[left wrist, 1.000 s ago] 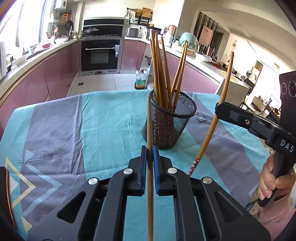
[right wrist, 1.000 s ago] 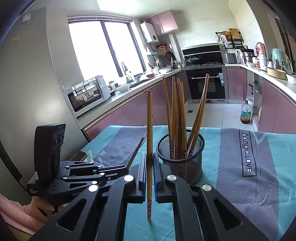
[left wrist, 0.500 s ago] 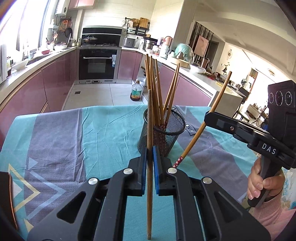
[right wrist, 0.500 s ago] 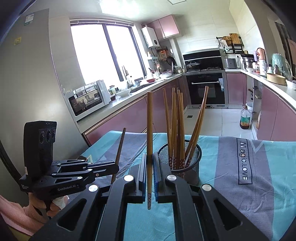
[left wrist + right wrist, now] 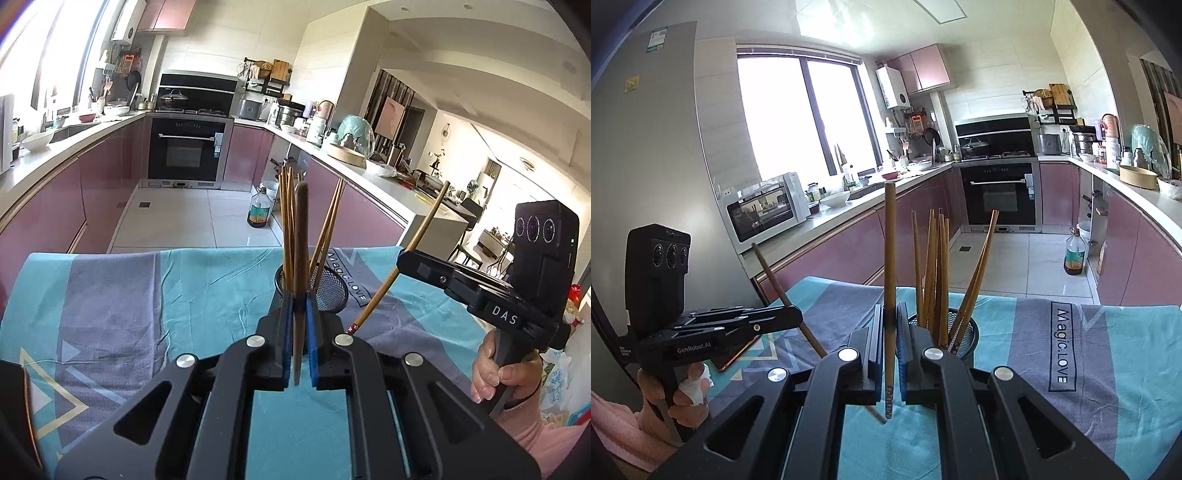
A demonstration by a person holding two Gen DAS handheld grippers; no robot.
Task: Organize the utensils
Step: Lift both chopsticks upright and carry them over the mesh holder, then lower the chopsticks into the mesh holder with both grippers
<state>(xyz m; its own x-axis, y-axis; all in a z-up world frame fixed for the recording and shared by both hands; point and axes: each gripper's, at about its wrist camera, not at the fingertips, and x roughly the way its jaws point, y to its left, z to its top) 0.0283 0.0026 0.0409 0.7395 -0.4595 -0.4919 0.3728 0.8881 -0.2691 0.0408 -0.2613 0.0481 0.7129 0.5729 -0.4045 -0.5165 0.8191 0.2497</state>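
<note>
Here, a round black wire-mesh cup [image 5: 962, 338] stands on a teal and grey-purple patterned cloth [image 5: 110, 302] and holds a bundle of slim brown wooden chopsticks [image 5: 936, 273], their upper ends splaying above the rim. The left gripper [image 5: 300, 295] pinches one thin wooden chopstick [image 5: 300, 236] between its blue pads, jaws narrowed onto it, long axis near upright, in front of the cup. The right gripper [image 5: 891, 314] likewise clamps a second wooden chopstick with a patterned tip [image 5: 889, 258], standing vertical just left of the cup, patterned end down.
</note>
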